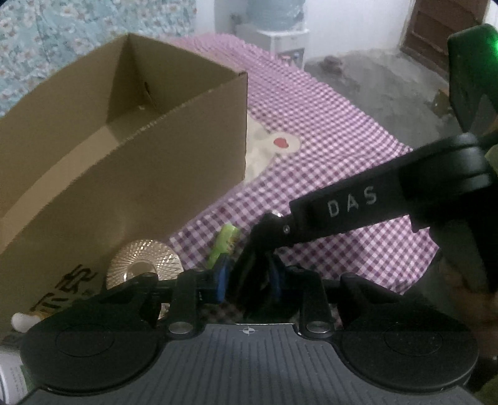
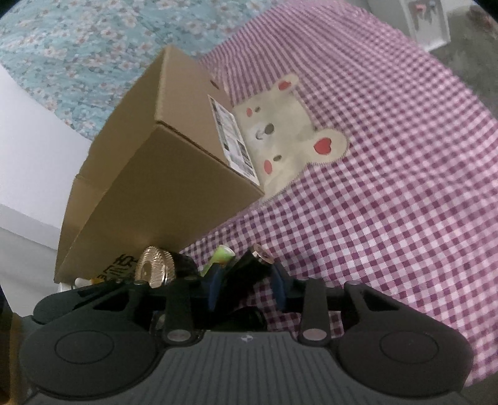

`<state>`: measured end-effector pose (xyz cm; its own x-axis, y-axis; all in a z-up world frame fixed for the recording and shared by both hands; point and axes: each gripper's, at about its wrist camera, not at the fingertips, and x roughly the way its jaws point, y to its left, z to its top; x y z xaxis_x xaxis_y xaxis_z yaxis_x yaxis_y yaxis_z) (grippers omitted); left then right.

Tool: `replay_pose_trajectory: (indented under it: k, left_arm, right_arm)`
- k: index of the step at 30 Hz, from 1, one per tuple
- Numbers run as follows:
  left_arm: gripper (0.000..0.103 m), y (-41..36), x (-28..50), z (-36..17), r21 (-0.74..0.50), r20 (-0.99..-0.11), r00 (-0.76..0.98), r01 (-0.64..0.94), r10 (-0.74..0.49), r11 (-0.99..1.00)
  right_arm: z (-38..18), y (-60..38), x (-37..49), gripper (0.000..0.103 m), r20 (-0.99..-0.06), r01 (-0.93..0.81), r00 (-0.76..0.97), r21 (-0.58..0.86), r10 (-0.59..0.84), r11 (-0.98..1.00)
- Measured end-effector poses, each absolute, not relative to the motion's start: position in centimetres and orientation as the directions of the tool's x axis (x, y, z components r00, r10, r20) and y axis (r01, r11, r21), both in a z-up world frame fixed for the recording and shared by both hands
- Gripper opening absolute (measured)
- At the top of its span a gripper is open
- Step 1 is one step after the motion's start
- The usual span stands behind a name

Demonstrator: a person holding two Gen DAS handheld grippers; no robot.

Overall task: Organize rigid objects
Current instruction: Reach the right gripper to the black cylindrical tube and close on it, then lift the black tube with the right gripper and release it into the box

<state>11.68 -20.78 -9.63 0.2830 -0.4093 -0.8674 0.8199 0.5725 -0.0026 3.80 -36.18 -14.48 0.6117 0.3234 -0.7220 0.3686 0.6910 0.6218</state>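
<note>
An open cardboard box (image 1: 130, 149) stands on the purple checked cloth (image 1: 326, 131); it also shows in the right wrist view (image 2: 162, 174). My left gripper (image 1: 247, 277) is closed around a black object (image 1: 255, 258). The right gripper's arm, marked DAS (image 1: 351, 204), reaches in to the same black object. In the right wrist view my right gripper (image 2: 246, 280) is closed on the black object (image 2: 246, 274), which has a metal end (image 2: 263, 252). A gold ridged disc (image 1: 143, 261) and a green tube (image 1: 222, 246) lie by the box's base; the disc (image 2: 154, 264) and tube (image 2: 219, 258) also show in the right wrist view.
A bear patch (image 2: 286, 134) is sewn on the cloth right of the box. A white bottle (image 1: 12, 377) and a white cap (image 1: 21, 321) lie at the lower left. A water dispenser (image 1: 277, 28) and grey floor (image 1: 373, 81) lie beyond the bed.
</note>
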Motion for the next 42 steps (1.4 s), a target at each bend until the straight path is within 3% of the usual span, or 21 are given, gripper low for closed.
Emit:
replay_pose_trajectory:
  k: [11, 14, 20, 35, 42]
  left_arm:
    - [0.022, -22.4, 12.7, -10.5, 0.010, -0.893, 0.263, 0.823, -0.365, 0.568]
    - [0.021, -22.5, 12.7, -10.4, 0.018, -0.888, 0.274, 0.823, -0.369, 0.568]
    - [0.021, -22.1, 12.5, -9.2, 0.035, -0.861, 0.310, 0.827, -0.404, 0.561]
    - [0.021, -18.0, 8.1, -0.2, 0.025, -0.665, 0.463, 0.798, -0.586, 0.602]
    - [0.021, -14.9, 8.2, 3.7, 0.018, -0.581, 0.559, 0.736, -0.592, 0.677]
  right_arm:
    - [-15.0, -36.4, 5.3, 0.034, -0.691, 0.355, 0.631, 0.661, 0.353, 0.661]
    - [-15.5, -36.1, 5.6, 0.025, -0.682, 0.348, 0.634, 0.672, 0.364, 0.653]
    - [-15.1, -36.1, 4.5, 0.019, -0.641, 0.331, 0.679, 0.703, 0.359, 0.630]
    - [-3.9, -32.6, -0.5, 0.019, -0.522, 0.171, 0.827, 0.589, 0.210, 0.790]
    - [1.1, -29.2, 0.3, 0.018, -0.425, 0.031, 0.872, 0.544, 0.244, 0.838]
